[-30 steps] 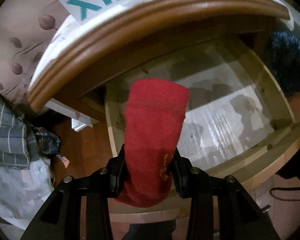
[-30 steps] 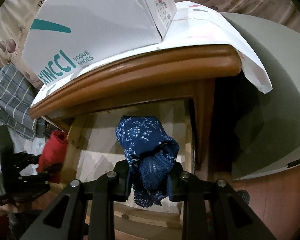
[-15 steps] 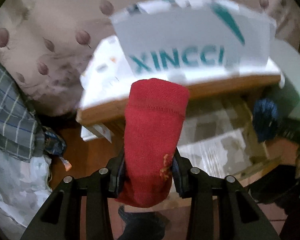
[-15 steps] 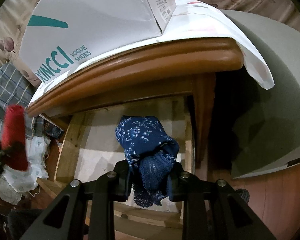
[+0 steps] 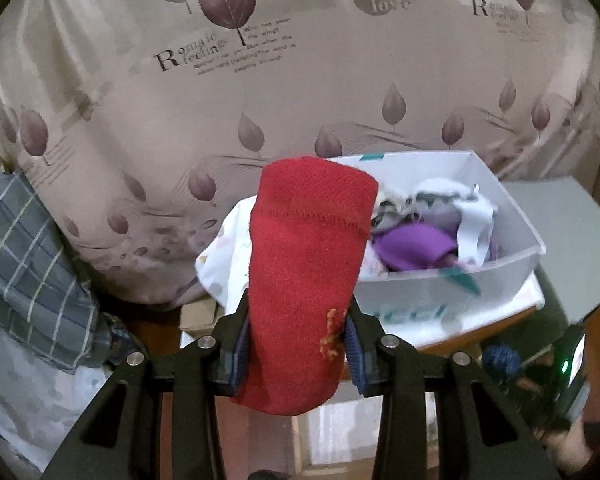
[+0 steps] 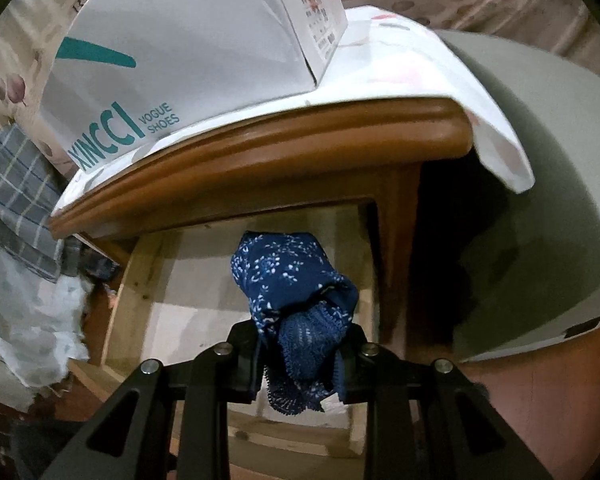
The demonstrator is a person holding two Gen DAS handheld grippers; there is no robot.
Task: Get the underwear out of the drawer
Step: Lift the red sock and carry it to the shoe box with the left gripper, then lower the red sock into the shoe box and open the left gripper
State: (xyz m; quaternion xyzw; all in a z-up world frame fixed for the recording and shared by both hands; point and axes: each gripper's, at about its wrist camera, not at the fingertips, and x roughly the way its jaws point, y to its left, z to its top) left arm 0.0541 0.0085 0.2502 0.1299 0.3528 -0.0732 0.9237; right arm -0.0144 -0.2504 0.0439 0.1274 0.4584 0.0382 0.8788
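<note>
Left gripper (image 5: 296,350) clamped on rolled red underwear (image 5: 306,280), roll upright between both pads, held high in front of open white shoebox (image 5: 516,216) with purple and white cloth inside. Leaf-print curtain (image 5: 300,80) behind. Right gripper (image 6: 300,354) closed on rolled blue floral underwear (image 6: 290,280), above open wooden drawer (image 6: 128,280), its pale bottom showing. Box on paper-covered tabletop (image 6: 260,152) above drawer. Plaid cloth (image 6: 16,184) far left.

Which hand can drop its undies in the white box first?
Left. Its hand-held gripper holds the red underwear right at the open box; the right holds blue underwear above the drawer.
</note>
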